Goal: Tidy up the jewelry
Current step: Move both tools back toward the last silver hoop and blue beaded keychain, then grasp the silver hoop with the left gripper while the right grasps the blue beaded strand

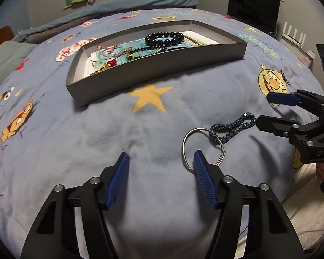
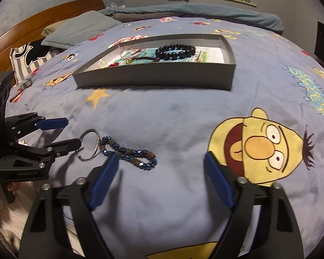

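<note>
Both claws agape – beaded keychain (image 1: 231, 129) on blanket (image 1: 140, 140)

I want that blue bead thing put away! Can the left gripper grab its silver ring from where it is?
Probably yes. The left gripper is open, one finger already at the ring on the blanket. Nothing covers the ring; the right gripper sits by the beads, not the ring.

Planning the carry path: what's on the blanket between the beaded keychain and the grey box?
Nothing: between the beaded keychain and the grey box lies only bare blanket with its printed yellow star. Both wrist views show it.
</note>
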{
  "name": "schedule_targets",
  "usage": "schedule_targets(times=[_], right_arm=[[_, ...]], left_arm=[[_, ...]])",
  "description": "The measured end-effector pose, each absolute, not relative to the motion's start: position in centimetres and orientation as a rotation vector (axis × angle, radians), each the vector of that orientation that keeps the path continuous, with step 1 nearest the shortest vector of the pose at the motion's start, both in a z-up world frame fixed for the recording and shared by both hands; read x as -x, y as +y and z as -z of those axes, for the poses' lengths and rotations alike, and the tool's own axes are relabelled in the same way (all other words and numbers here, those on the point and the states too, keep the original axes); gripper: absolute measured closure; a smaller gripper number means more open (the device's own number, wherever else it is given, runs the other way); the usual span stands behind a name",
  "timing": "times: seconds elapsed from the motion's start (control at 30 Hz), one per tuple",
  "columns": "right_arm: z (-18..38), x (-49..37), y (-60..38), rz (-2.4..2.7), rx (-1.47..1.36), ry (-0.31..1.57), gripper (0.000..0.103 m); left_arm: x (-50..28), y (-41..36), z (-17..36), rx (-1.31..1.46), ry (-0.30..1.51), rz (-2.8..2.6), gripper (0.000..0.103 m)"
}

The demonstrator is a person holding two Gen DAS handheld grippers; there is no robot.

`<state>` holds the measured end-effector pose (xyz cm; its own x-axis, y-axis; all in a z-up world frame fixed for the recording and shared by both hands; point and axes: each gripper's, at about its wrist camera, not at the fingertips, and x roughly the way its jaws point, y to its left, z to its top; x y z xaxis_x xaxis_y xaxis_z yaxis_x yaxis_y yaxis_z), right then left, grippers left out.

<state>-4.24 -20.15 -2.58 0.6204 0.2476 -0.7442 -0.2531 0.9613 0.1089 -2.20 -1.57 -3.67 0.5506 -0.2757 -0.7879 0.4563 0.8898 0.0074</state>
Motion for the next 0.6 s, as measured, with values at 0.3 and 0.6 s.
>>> schedule_targets(times=[0.3, 0.6], right_arm=[[2.8, 4.4, -19.0, -0.342, 0.016, 0.878, 0.054], [3.3, 4.0, -19.1, -0.335, 0.003, 0.898, 0.062]], left_arm=[[2.8, -2.5, 3.5, -0.212, 0.892, 0.544, 0.076], [2.0, -3.3, 4.7, -0.236, 0.932, 0.512, 0.08]])
